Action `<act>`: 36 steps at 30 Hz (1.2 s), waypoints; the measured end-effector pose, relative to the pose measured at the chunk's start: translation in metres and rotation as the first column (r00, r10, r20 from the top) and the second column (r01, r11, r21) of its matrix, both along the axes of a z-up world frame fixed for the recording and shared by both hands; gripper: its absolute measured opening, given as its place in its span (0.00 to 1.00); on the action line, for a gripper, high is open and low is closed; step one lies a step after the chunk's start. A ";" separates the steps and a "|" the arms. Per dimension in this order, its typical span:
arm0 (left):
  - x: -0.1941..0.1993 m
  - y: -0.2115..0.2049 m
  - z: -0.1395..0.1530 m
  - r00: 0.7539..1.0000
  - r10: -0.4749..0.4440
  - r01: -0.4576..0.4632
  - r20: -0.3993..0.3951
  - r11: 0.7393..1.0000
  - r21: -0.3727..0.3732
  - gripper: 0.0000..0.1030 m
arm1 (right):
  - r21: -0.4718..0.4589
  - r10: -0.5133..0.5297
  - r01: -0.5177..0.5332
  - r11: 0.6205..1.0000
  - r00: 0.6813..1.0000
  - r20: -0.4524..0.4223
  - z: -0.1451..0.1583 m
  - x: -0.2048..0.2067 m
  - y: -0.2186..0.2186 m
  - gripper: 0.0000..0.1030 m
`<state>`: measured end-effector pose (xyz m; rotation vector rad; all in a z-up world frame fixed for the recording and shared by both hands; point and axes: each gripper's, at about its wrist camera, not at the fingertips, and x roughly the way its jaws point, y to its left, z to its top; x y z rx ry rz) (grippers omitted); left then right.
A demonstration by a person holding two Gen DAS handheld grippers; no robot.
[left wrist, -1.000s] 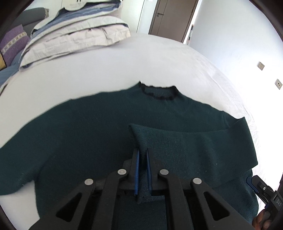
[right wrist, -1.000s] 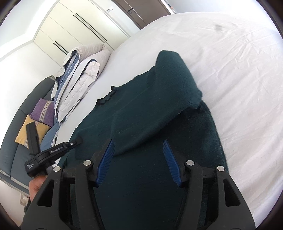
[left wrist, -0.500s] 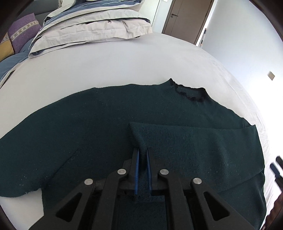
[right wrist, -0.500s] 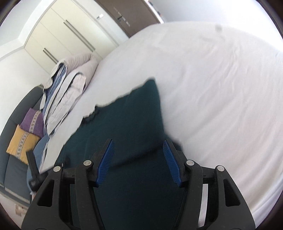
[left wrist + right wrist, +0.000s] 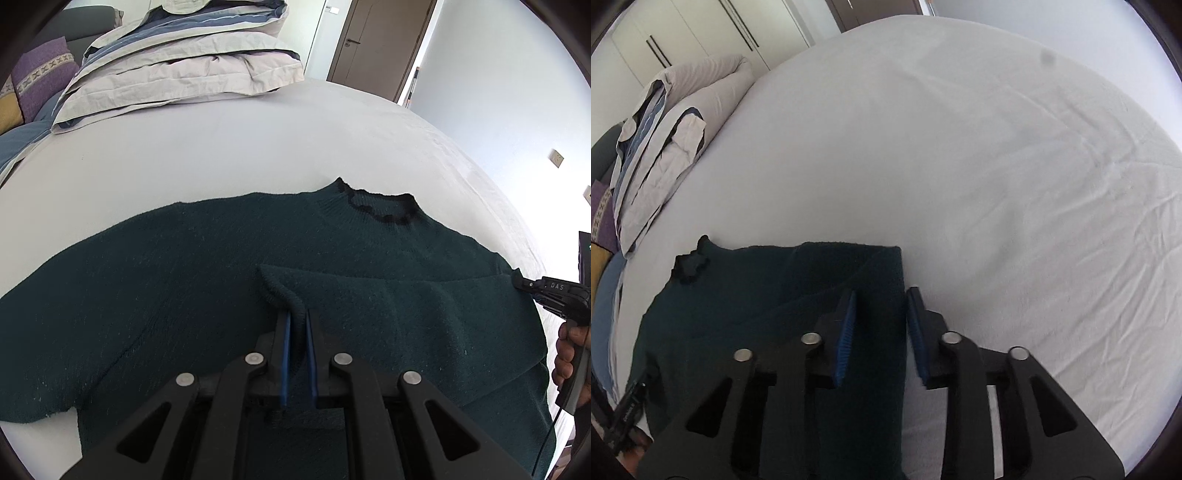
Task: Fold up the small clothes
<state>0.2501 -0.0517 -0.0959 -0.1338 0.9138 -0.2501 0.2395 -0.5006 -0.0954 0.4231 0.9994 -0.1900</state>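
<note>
Bedroom: white bed sheet [image 5: 258,140], stacked grey-and-blue pillows [image 5: 184,62] far ahead-left of our left gripper [image 5: 297,325], brown door [image 5: 380,44] beyond. Dark green sweater [image 5: 184,277] lies flat on the sheet, spread directly ahead of the left gripper, black-trimmed collar [image 5: 380,206] ahead-right. Its right sleeve [image 5: 406,317] is folded across the body. We have the left gripper's 2 blue pads pressed together, pinching the sleeve cuff [image 5: 280,291]. Right gripper [image 5: 879,306] sits at the sweater's right side edge: jaws partly spread, 1 finger [image 5: 846,325] over the fabric, the other over bare sheet just beside the edge, the folded edge between them. Not clamped. In the left view the right gripper's tip touches the sleeve fold at far right.
</note>
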 end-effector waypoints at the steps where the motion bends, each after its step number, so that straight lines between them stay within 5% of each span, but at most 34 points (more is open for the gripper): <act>1: 0.000 0.000 0.002 1.000 0.000 0.000 0.006 1.000 -0.008 0.09 | 0.019 -0.009 0.009 1.000 1.000 0.008 0.000 -0.001 -0.003 0.07; 9: 0.013 -0.013 0.008 0.999 0.001 0.001 0.048 0.999 -0.042 0.09 | 0.058 -0.070 0.066 0.996 0.995 0.066 -0.005 -0.011 -0.020 0.04; 13: 0.020 -0.016 -0.010 1.000 0.008 -0.008 0.025 1.000 0.002 0.09 | 0.083 -0.076 0.068 0.994 0.993 0.093 -0.021 -0.018 -0.029 0.04; 16: 0.018 -0.005 -0.017 1.000 0.023 -0.022 0.017 0.999 -0.041 0.14 | 0.083 -0.045 0.037 0.996 0.994 0.098 -0.015 -0.025 -0.027 0.05; 20: 0.016 -0.006 -0.018 1.000 0.011 -0.010 0.019 0.999 -0.034 0.14 | 0.090 -0.048 0.041 0.995 0.997 0.068 0.005 -0.052 -0.020 0.17; 26: 0.012 -0.007 -0.018 1.000 0.005 -0.005 0.008 0.999 -0.036 0.14 | -0.081 0.123 -0.124 0.989 0.992 -0.019 0.011 -0.093 0.046 0.32; 29: 0.008 -0.008 -0.018 1.000 0.007 -0.007 0.000 1.000 -0.030 0.14 | -0.153 0.147 -0.153 0.976 0.988 -0.053 -0.005 -0.098 0.057 0.28; 33: 0.002 -0.003 -0.018 1.000 0.021 -0.021 -0.009 0.999 -0.040 0.15 | -0.141 0.119 -0.123 0.982 0.992 -0.035 0.000 -0.103 0.051 0.07; 36: -0.006 0.000 -0.020 0.999 0.034 -0.035 -0.011 0.998 -0.059 0.14 | -0.189 0.134 -0.140 0.972 0.990 -0.046 0.002 -0.105 0.057 0.06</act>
